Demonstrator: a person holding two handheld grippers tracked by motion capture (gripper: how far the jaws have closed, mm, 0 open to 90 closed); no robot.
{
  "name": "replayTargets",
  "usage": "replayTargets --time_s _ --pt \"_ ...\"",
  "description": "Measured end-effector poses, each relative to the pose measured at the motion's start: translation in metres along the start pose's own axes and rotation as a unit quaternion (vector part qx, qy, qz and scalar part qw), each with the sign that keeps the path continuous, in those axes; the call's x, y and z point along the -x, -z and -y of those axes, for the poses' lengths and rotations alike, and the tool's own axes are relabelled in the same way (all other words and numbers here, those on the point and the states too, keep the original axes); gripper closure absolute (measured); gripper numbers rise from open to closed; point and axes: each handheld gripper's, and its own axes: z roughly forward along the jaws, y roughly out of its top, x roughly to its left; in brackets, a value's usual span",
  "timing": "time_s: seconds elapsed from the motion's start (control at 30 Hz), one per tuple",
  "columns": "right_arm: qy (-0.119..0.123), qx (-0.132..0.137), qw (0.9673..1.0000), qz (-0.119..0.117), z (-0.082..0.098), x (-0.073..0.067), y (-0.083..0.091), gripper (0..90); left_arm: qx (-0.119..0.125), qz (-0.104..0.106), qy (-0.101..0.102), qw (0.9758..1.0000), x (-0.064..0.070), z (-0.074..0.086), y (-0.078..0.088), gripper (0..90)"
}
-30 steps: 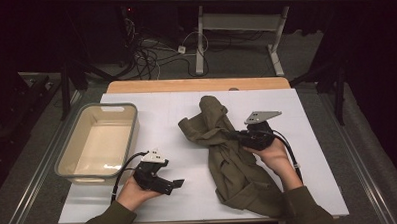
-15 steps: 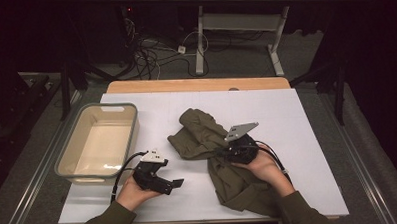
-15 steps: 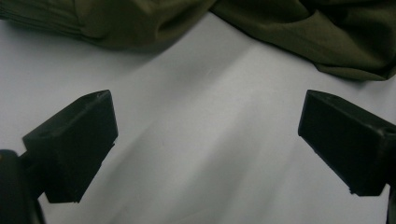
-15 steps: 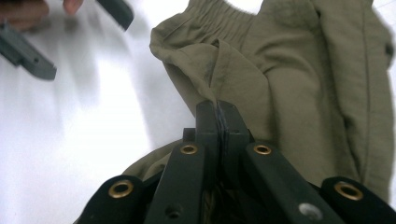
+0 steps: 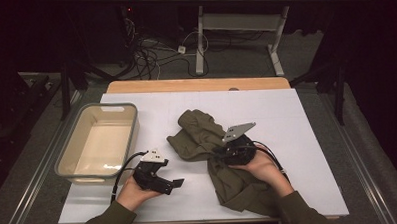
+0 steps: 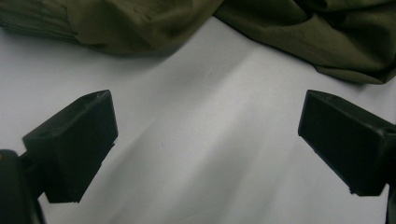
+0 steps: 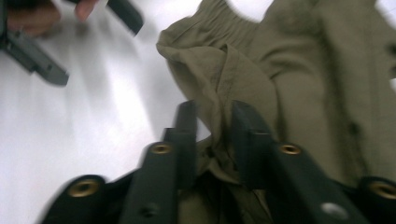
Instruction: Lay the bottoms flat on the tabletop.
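Observation:
An olive-green garment lies crumpled on the white table, right of centre; it also shows in the left gripper view and the right gripper view. My right gripper rests on its middle and points left. Its jaws have just been opening. A fold of the cloth hangs between them, and a gap shows beside the left jaw. My left gripper lies low at the front left, pointing right at the garment. Its jaws stand wide open over bare table.
A beige plastic bin stands empty at the table's left edge. Beyond the far wooden edge are cables and a desk frame on the dark floor. Bare white surface lies between the bin and the garment.
The right gripper pulled the garment's upper part leftward and toward the person, so the cloth is now bunched. Since half a second ago it has kept still. The left hand has not moved.

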Motion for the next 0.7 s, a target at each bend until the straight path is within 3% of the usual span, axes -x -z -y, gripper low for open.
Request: replayTargets --time_s 0.17,0.37,0.53,0.7 --pt "-0.023 0.031 0.9987 0.034 -0.006 0.012 0.020 60.3 -0.001 0.000 0.000 1.0000 0.000 0.000 -0.001 4.7" --pt "-0.069 0.068 0.9926 0.073 -0.003 0.037 0.043 58.2 -0.003 0.000 0.000 1.0000 0.000 0.000 -0.001 4.7" --pt "-0.109 0.050 0.9893 0.083 0.011 0.056 0.033 57.9 -0.003 0.000 0.000 1.0000 0.000 0.000 -0.002 4.7" --pt "-0.115 0.029 0.9902 0.074 0.014 0.059 0.016 55.9 -0.002 0.000 0.000 1.0000 0.000 0.000 -0.001 4.7"
